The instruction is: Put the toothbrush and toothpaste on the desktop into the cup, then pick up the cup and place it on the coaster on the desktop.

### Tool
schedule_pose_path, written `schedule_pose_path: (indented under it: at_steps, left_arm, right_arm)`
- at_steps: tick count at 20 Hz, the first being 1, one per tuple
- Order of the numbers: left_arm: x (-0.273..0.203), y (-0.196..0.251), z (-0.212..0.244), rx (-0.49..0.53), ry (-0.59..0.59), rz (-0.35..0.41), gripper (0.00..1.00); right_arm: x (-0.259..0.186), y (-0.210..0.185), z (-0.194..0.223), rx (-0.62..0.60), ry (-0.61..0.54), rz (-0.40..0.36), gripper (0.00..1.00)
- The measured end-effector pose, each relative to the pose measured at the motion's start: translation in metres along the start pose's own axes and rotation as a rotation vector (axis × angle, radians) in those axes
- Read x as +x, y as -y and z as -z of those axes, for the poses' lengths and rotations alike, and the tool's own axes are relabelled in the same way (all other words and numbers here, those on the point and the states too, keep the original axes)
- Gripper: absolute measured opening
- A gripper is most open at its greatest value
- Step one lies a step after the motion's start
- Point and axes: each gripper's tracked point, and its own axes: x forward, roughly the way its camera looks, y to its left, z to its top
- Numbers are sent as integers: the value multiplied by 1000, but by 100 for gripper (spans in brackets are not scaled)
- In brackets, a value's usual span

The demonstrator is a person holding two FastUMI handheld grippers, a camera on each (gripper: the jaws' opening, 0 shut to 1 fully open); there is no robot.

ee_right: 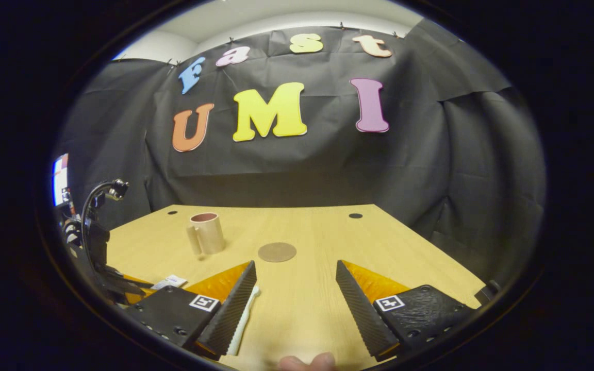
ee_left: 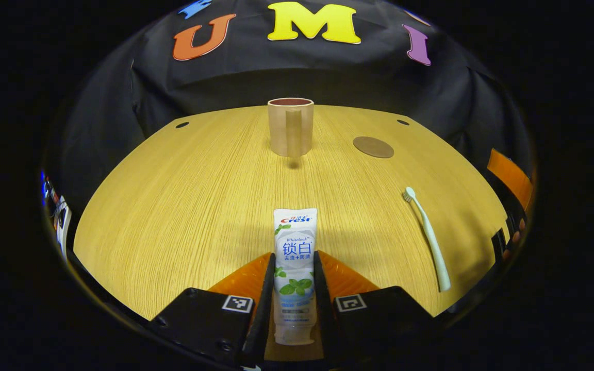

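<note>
Between the two fingers of the left gripper (ee_left: 294, 281), a white toothpaste tube (ee_left: 295, 268) lies lengthwise on the wooden table (ee_left: 173, 206), its cap end toward the camera and its flat crimped end pointing forward; both fingers press against its sides, pinching it. Straight ahead of those fingers, well beyond the tube, a beige cup (ee_left: 291, 127) stands upright with its handle facing the camera. To the right of the cup and apart from it, a round brown coaster (ee_left: 373, 147) lies flat on the table. A pale toothbrush (ee_left: 427, 237) lies on the table well to the right of the left gripper's fingers, bristle end pointing away toward the coaster. In the right gripper view, the right gripper (ee_right: 296, 301) hovers over the table (ee_right: 421, 257) with its fingers spread wide and nothing between them. The toothbrush (ee_right: 243, 319) lies on the table just beside the inner edge of the left-hand finger in that view, partly hidden by it. The coaster (ee_right: 277, 252) sits ahead of the gap between the fingers, slightly to the left, and the cup (ee_right: 207, 233) stands farther off to the left. A fingertip of the person's hand (ee_right: 307, 361) shows at the bottom edge of the right gripper view.
</note>
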Motion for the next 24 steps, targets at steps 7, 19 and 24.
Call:
schedule_pose_path:
  at_steps: [7, 19, 24]
  left_arm:
    - [-17, 10, -13, -27, 69, 54, 39]
    - [-49, -16, -64, -86, 257, 5, 39]
    - [-57, -18, -83, -106, 304, 27, 39]
  right_arm:
    - [2, -21, 11, -4, -29, -35, 94]
    - [20, -69, 76, -68, -223, -16, 94]
    - [33, -76, 99, -29, -295, 16, 93]
